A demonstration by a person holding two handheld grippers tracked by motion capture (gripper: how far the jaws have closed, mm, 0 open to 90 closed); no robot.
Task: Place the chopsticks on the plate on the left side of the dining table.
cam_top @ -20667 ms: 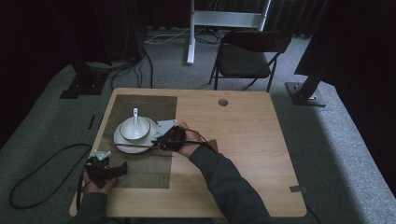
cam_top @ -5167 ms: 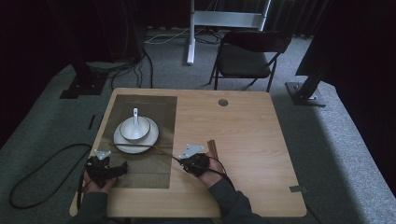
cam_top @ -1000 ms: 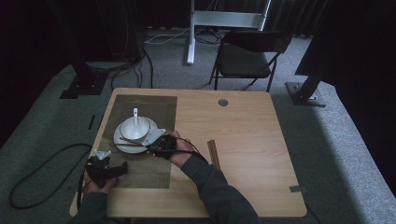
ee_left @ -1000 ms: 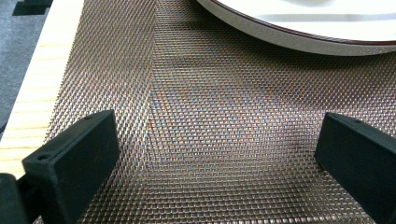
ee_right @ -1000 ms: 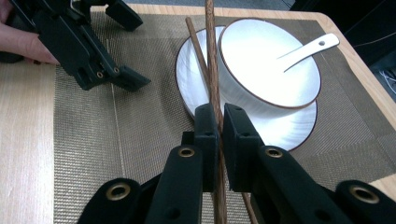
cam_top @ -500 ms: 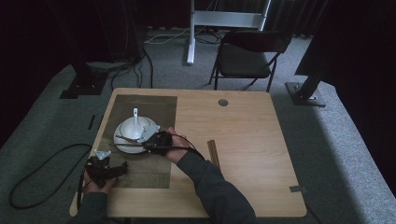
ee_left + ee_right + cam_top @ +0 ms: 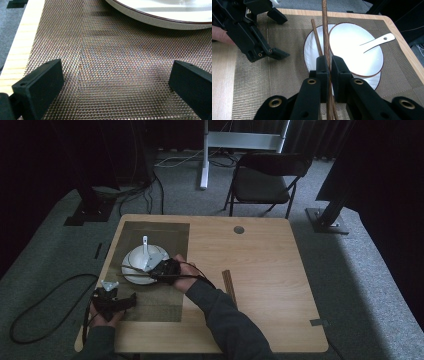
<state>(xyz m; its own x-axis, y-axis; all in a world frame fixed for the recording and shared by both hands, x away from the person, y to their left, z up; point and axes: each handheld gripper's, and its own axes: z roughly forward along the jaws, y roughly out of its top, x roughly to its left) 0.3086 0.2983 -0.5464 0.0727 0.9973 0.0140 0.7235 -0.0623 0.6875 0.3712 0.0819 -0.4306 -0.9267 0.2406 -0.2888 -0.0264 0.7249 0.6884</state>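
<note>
**Left gripper** [image 7: 115, 72]: nearest the person, at the near left corner of the woven mat [image 7: 100, 82]. Jaws wide apart, nothing between them. It is parked where it sat in every earlier picture.

**Right gripper** [image 7: 328, 62]: at the near right rim of the plate [image 7: 310, 56]. Jaws drawn together and clamped on one chopstick [image 7: 325, 30]. Five seconds back this hand was off the mat, by the brown strip [image 7: 229, 287] on the bare table [image 7: 280, 250]. It has since crossed to the plate, and over the last second it has only edged in closer. Judgement: a fetch-and-deliver trip is near its end, and lowering and release are the steps left.

**Held chopstick**: above the plate, gripped partway along its length.
- In the right gripper view, its long axis runs straight out along the jaws, with the far end past the plate's far rim.
- In the high view, it lies roughly crosswise to the table, with the free end pointing toward the table's left edge.

**Second chopstick** [image 7: 315, 37]: thinner in view and lower, angled a little off the held one. It passes beneath the left jaw and seems to rest on the plate.

**Bowl** [image 7: 352, 55]: white, standing on the plate.

**Spoon** [image 7: 377, 41]: white, lying in the bowl with its handle over the rim.

**Chair** [image 7: 265, 185]: beyond the table's far edge.
</note>
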